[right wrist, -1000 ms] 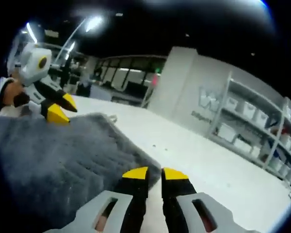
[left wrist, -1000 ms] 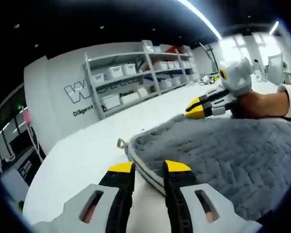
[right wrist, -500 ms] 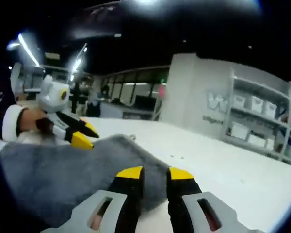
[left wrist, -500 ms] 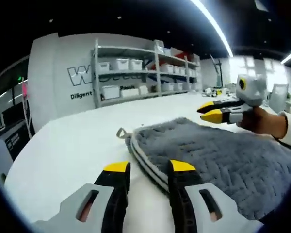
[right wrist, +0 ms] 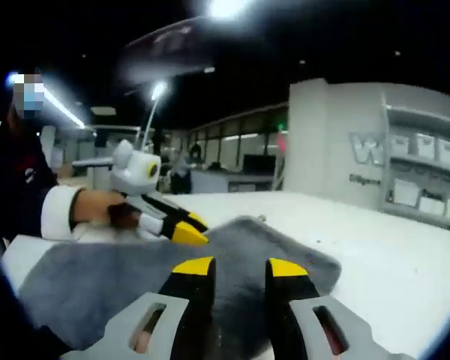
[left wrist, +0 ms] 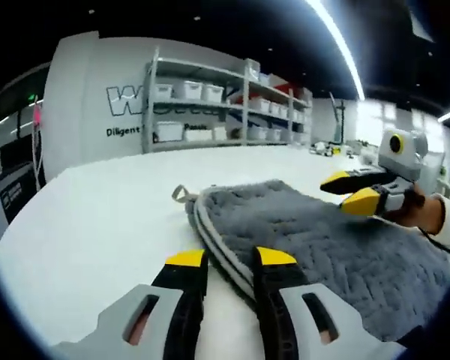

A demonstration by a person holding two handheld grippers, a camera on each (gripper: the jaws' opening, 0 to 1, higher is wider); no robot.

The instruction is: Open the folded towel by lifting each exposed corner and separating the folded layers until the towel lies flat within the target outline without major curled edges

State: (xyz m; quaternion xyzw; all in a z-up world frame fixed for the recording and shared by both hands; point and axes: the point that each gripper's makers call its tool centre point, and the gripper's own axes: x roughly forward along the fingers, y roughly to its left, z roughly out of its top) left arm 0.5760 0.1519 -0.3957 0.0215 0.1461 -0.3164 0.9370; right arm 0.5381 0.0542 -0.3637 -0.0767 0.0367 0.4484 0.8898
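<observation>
Item: grey towel (left wrist: pixel 315 232), plush with a herringbone weave, lay on a white table (left wrist: pixel 90 225), folded, with stacked pale-edged layers visible along its near border and a small hanging loop (left wrist: pixel 180 194) at one corner. No target outline could be made out on the tabletop. Left gripper (left wrist: pixel 230 259), yellow-tipped, stood just above the layered edge with jaws narrowly parted and nothing between them. Right gripper (right wrist: pixel 239 266) hovered over the opposite side of the towel (right wrist: pixel 135 277), jaws likewise a small way apart and empty; in the left gripper view the same tool (left wrist: pixel 360 193) showed at the far side, held in a person's hand with a white cuff. Background: shelving (left wrist: pixel 210 105) with white bins against a lettered wall. Progress, as judged: little or none evident; the layers appeared unseparated, no corner was lifted or gripped. Remaining: seizing an exposed corner, peeling the folds apart, spreading the towel flat and smoothing any curled edges.
</observation>
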